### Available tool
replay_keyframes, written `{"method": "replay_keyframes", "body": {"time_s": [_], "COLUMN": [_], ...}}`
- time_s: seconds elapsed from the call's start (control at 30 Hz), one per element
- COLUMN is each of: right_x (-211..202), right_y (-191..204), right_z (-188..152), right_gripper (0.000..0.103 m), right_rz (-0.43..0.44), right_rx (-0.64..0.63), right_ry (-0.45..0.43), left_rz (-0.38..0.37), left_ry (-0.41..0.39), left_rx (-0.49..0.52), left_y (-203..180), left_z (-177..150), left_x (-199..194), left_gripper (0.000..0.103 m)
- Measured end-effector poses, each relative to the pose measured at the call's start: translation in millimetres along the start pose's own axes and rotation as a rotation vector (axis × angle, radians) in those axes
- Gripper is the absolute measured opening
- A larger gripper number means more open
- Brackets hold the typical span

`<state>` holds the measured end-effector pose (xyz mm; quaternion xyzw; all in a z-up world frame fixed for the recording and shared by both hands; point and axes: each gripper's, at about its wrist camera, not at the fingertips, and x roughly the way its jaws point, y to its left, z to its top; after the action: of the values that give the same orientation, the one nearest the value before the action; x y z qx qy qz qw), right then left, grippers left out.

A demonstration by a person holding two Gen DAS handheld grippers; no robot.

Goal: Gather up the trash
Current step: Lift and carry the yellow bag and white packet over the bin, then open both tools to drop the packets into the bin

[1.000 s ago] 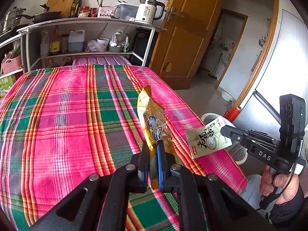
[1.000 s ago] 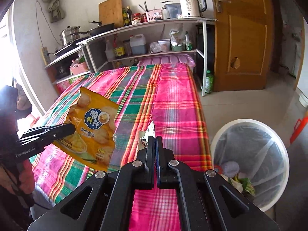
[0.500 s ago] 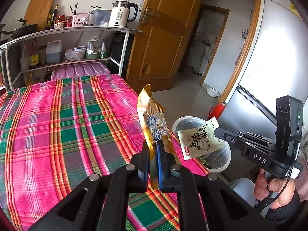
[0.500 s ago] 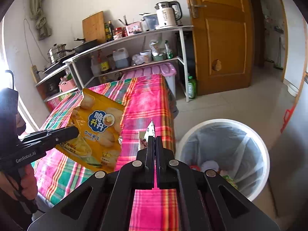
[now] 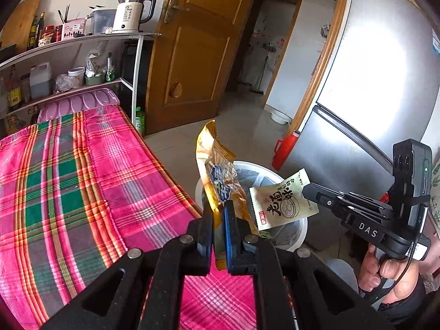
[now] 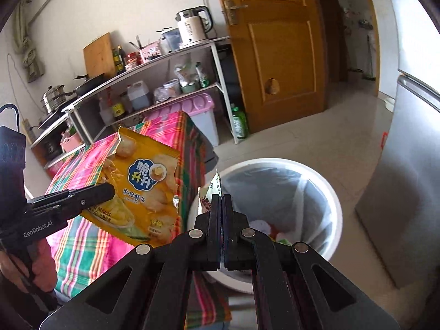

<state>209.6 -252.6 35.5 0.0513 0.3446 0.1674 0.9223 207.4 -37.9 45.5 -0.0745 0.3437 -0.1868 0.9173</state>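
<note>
Left gripper [image 5: 218,211] clamped on the lower edge of a yellow chip bag [image 5: 220,176], held upright past the edge of the plaid tablecloth [image 5: 82,181]. Right gripper [image 6: 222,206] pinched tight on a pale green-white sachet [image 5: 283,200], its corner poking up between the fingers. Both 2 wrappers raised in the air in front of the white bin [image 6: 330,200] lined with a clear bag, some trash inside. Silver fridge [image 5: 371,82] just beyond the bin.

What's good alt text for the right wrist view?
The right gripper, shut on a small white packet, points at a white lined trash bin on the floor. At left, the left gripper holds a yellow chip bag beside the plaid-covered table.
</note>
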Motion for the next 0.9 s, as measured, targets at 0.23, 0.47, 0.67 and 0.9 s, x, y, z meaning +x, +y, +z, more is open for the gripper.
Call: {"method": "replay_keyframes", "body": {"time_s": [0.23, 0.47, 0.67, 0.9], "right_x": [9.1, 22.6, 37.6, 34.2], "right_y": [-28.8, -52.4, -62.5, -62.0], "right_z": [-11.1, -19.7, -24.8, -25.4], "right_gripper": [0.0, 0.001, 0.003, 0.021], "right_rz": [-0.023, -0.026, -0.04, -0.047], "right_rx": [0.045, 0.088, 0.112, 0.109], "right_ry": [0.032, 0.08, 0.127, 0.118], "left_rz": [-0.03, -0.038, -0.039, -0.044], "left_ry": [0.054, 0.099, 0.127, 0.122], "left_rx": [0.019, 0.028, 0.024, 0.008], "left_y": [-17.9, -29.7, -32.1, -29.3], "left_z": [-1.4, -6.6, -9.8, -11.9], "left_x": [34.7, 61.9, 77.2, 77.4], "left_gripper": [0.008, 0.008, 0.019, 0.031]}}
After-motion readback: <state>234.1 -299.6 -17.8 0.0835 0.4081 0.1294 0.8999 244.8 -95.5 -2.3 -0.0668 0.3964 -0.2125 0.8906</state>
